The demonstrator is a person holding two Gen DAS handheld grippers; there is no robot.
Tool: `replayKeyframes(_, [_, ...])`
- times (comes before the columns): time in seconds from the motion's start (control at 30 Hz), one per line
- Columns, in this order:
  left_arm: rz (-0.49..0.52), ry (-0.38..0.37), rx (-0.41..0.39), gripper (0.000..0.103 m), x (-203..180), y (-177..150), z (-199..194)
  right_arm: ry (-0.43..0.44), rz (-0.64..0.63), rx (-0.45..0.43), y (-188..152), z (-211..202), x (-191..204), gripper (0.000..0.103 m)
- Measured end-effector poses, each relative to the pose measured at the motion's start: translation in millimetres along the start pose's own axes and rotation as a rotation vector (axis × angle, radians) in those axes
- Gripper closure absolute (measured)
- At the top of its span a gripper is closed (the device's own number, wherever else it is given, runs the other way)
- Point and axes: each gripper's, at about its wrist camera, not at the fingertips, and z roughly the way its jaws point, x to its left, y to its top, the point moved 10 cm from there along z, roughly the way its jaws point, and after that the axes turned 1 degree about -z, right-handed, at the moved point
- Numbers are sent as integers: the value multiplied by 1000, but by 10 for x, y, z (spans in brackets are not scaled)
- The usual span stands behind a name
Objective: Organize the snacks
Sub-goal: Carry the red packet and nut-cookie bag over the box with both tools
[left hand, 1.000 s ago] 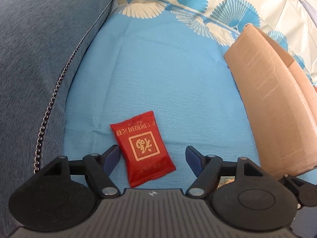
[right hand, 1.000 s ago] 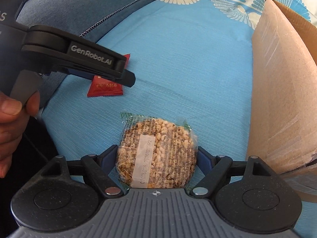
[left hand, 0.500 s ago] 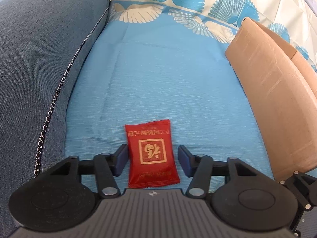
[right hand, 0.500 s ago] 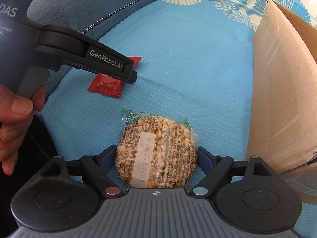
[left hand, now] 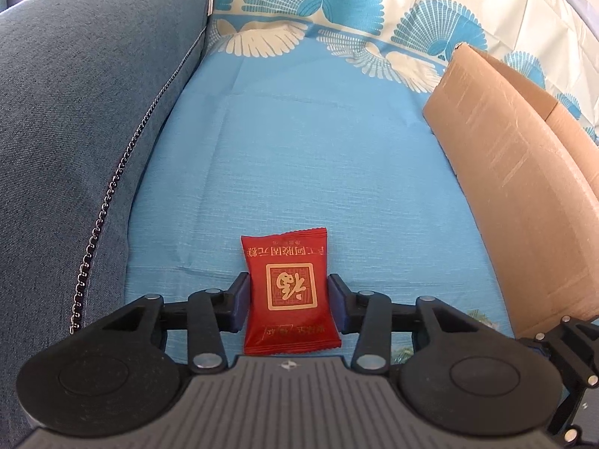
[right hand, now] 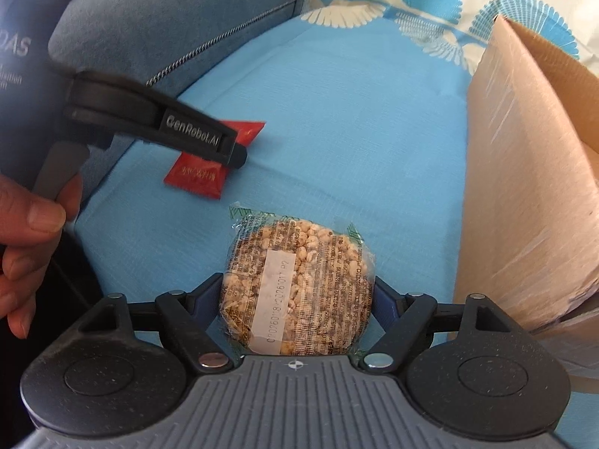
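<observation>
Red snack packet [left hand: 291,292] lies flat on the blue sheet [left hand: 299,149], sitting between the left gripper [left hand: 288,301] fingers, which touch or nearly touch both long edges; firm clamp cannot be told. Round puffed-grain cake [right hand: 297,292] in clear wrap is grasped by the right gripper [right hand: 299,303], fingers pressed on both its sides, near the box. Cardboard box [left hand: 524,187] stands to the right, open top; grey sofa cushion [left hand: 75,131] to the left. Step in hand looks like picking both snacks for the box. To do it well: squeeze the packet mid-body, not the crimped ends, lift straight up, clear the box wall before dropping.
</observation>
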Motion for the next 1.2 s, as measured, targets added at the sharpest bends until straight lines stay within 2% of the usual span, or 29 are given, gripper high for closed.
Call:
replayKeyframes(0.27, [-4, -8, -24, 55, -1, 15, -57, -11, 13, -10, 41, -7, -56, 22])
replayKeyframes(0.47, [-17, -24, -81, 55, 2, 56, -188, -27, 22, -57, 103, -58, -77, 22])
replayKeyframes(0.7, [-46, -55, -183, 55, 24, 112, -436, -50, -2, -191, 286, -287, -95, 22])
replayKeyframes(0.93, [-92, -89, -318, 55, 70, 174, -783, -37, 1, -343, 509, -689, -126, 22])
replayKeyframes(1.2, [-156, -83, -369, 55, 80, 116, -1083, -17, 20, -497, 699, -1183, -283, 22])
